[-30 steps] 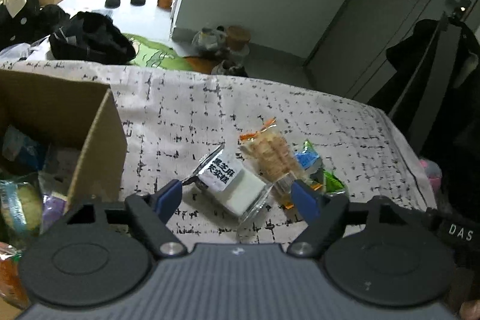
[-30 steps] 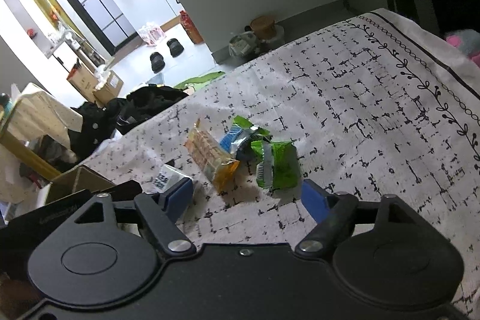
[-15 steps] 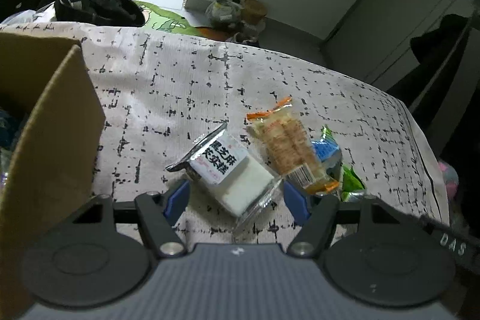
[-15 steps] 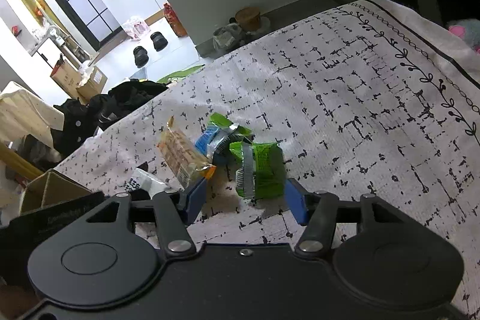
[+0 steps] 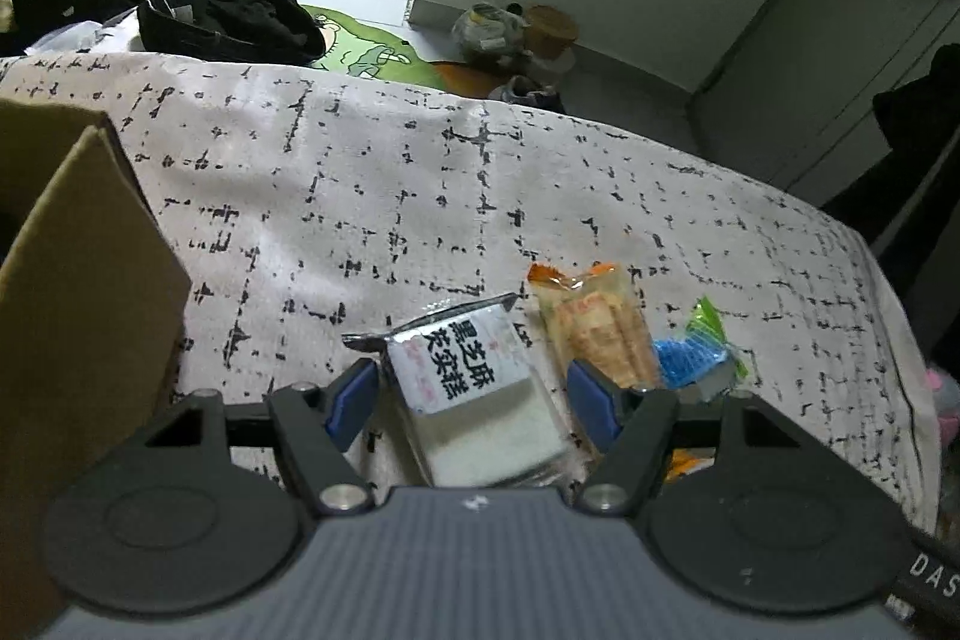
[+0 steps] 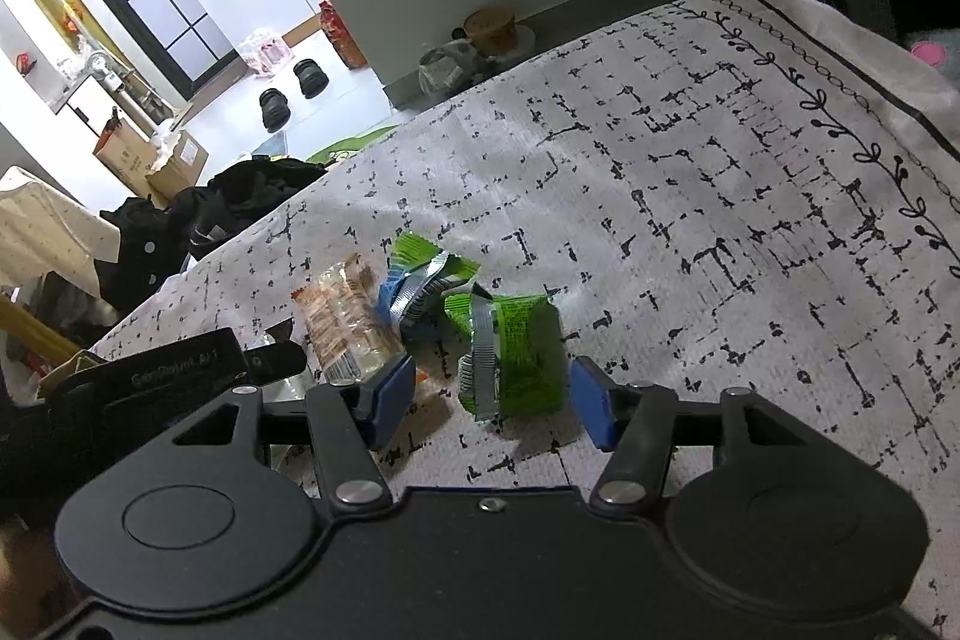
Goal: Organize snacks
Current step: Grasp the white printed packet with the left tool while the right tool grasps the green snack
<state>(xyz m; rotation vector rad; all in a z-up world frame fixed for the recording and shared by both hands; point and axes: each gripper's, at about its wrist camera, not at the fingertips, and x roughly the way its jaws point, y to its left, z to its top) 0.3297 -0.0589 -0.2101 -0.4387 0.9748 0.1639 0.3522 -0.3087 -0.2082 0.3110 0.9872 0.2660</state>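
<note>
On the patterned cloth (image 5: 372,196) you've still got four snacks outside the cardboard box (image 5: 78,316): your left gripper (image 5: 474,394) straddles the white packet (image 5: 474,394) unclamped, and your right gripper (image 6: 492,394) gapes around the green pouch (image 6: 516,352).

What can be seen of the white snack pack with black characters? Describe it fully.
The white snack pack is a flat rectangular block in a clear, shiny wrapper with a crimped silver end pointing away. A white label with large black characters covers its far half. It lies flat on the patterned tablecloth, angled slightly, between the open blue pads of the left gripper, which do not press on it. The orange-trimmed biscuit pack lies just beside it; whether they touch is unclear.
</note>
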